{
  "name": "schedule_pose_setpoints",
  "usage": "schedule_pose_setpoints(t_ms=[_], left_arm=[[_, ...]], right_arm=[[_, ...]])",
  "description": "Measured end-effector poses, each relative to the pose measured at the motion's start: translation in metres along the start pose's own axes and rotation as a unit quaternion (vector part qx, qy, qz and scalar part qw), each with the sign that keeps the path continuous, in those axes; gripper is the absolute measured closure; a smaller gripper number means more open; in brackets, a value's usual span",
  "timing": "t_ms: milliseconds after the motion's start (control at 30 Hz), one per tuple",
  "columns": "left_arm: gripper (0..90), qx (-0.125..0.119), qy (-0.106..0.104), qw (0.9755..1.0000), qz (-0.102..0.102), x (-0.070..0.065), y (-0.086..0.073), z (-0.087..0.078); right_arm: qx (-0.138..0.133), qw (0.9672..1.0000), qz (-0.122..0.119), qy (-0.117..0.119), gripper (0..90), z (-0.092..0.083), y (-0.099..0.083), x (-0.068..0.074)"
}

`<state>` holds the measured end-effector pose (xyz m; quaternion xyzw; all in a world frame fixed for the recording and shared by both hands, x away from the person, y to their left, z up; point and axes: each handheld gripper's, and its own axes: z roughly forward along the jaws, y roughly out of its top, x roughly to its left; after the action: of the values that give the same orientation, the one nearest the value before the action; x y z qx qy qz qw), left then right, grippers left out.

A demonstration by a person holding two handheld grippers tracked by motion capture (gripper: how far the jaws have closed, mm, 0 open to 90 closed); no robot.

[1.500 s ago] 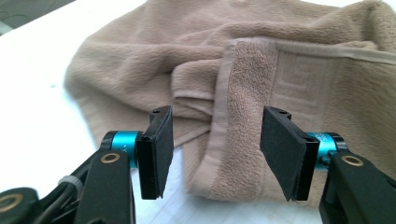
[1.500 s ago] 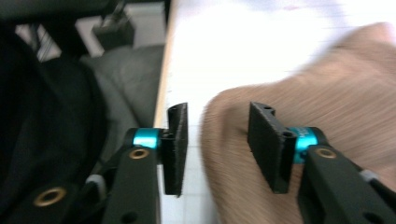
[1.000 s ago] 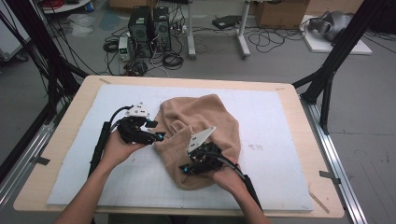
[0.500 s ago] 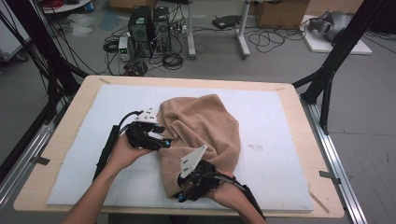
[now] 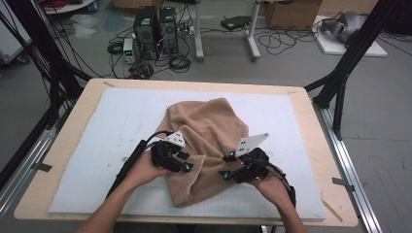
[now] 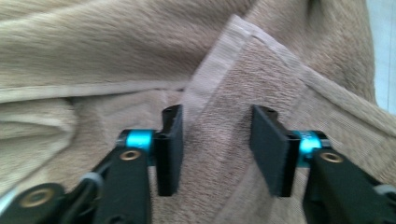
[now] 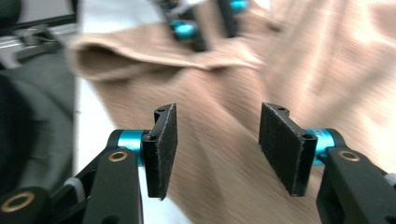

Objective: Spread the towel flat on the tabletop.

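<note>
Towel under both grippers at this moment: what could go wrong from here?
1. The left gripper straddles a hemmed fold of the towel, its fingers having just been closing; it may pinch several layers rather than one edge.
2. The right gripper, which has just been opening, hangs open over flat cloth and may close on nothing.

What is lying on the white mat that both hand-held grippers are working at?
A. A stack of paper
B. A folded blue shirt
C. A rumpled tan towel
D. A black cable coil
C: a rumpled tan towel lies on the white mat, with the left gripper at its left edge and the right gripper over its right side.
</note>
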<state>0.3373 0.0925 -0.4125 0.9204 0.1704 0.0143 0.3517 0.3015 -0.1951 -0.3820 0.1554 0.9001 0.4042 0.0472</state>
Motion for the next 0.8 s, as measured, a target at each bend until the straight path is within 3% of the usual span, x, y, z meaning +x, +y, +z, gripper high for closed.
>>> schedule_pose_setpoints(t_ms=[100,167,333,500,600,800], left_arm=[[79.0,0.01,-0.003,0.9999,0.007,-0.002,-0.002,0.004],[84.5,0.005,-0.002,1.0,0.007,-0.003,-0.003,0.001],[86.1,0.002,0.003,1.0,0.006,-0.011,-0.014,-0.012],[86.3,-0.003,0.022,0.9997,0.012,-0.029,-0.033,-0.029],[86.3,0.008,0.038,0.9991,0.016,-0.038,-0.045,-0.039],[85.2,-0.002,0.045,0.999,-0.01,-0.043,-0.07,-0.062]], right_arm=[[0.006,0.9998,0.015,-0.015,45.9,-0.003,-0.008,-0.012],[0.017,0.9994,0.017,-0.025,46.0,0.0,-0.012,-0.017],[0.028,0.9992,0.016,-0.024,52.1,0.009,-0.018,-0.02],[0.023,0.9993,0.022,-0.022,53.2,0.012,-0.02,-0.018],[0.019,0.9994,0.019,-0.02,54.9,0.012,-0.019,-0.015],[0.025,0.9995,0.012,-0.015,56.5,0.019,-0.02,-0.013]])
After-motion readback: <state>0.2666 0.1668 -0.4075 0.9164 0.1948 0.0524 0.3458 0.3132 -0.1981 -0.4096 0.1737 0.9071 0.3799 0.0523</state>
